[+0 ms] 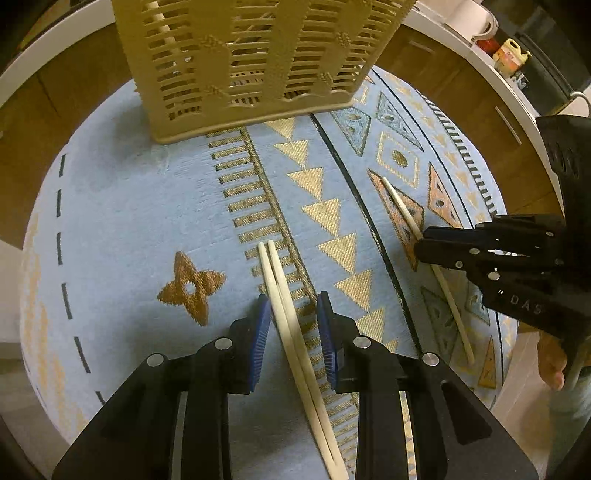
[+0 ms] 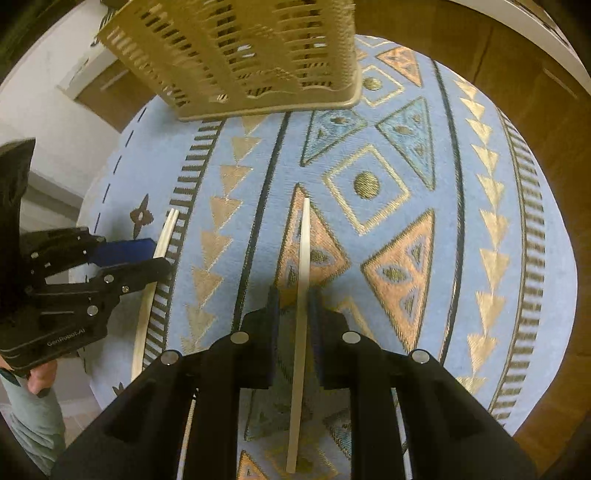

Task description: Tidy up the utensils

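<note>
Blue patterned cloth [image 1: 129, 206] with gold triangles covers the round table. Wooden cabinets [image 1: 454, 77] with white countertop [image 1: 436, 27] behind; yellow bottle [image 1: 511, 55] and white mug [image 1: 476, 18] on it.

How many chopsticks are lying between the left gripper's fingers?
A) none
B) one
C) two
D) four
C: in the left wrist view, two pale chopsticks lie side by side on the blue patterned cloth, between the open fingers of the left gripper. The right gripper has just a single chopstick between its fingers.
</note>
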A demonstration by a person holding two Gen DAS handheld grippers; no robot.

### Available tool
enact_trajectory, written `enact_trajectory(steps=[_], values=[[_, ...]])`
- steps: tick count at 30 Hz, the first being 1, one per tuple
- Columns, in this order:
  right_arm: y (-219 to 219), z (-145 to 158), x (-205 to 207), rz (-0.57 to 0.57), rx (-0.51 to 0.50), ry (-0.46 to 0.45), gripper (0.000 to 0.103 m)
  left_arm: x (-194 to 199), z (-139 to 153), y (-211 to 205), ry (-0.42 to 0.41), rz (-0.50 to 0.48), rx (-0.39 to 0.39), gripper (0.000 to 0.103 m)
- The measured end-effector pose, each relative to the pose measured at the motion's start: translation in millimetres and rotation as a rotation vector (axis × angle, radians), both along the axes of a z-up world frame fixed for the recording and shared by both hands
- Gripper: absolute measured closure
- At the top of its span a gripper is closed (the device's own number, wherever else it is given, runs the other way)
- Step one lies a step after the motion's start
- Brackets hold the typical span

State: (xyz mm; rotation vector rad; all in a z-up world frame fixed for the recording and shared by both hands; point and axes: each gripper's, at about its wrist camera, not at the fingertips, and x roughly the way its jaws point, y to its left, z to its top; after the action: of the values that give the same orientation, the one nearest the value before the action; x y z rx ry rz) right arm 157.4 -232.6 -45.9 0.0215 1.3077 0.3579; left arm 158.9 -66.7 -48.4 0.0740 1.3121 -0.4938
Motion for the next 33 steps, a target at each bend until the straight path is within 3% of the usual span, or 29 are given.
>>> enact_trajectory(steps=[12,15,17,19,20,22,26,33], values=[[13,-3,2,0.05,-0.04,0.008,0.084,-5,0,-14,-0.022,-0.033,0.065,0.079],[19,-5,-6,0.057,-0.071,-0.045,0.086,-14,0,-22,-0.077,-0.029,0.108,0.079],[23,-6,-11,0.063,-0.122,-0.091,0.097,-25,-3,-31,-0.141,-0.027,0.161,0.079],[23,-6,-13,0.058,-0.123,-0.111,0.098,-35,-4,-39,-0.194,-0.023,0.196,0.084],[21,-6,-14,0.055,-0.115,-0.114,0.098,-37,-4,-41,-0.207,-0.02,0.199,0.091],[20,-7,-16,0.062,-0.099,-0.123,0.099,-40,-4,-43,-0.236,-0.003,0.206,0.093],[13,5,-30,0.076,-0.039,-0.188,0.099,-50,3,-38,-0.304,0.034,0.092,0.094],[-9,42,-66,0.065,0.134,-0.363,0.099,-69,51,-7,-0.475,0.121,-0.141,0.094]])
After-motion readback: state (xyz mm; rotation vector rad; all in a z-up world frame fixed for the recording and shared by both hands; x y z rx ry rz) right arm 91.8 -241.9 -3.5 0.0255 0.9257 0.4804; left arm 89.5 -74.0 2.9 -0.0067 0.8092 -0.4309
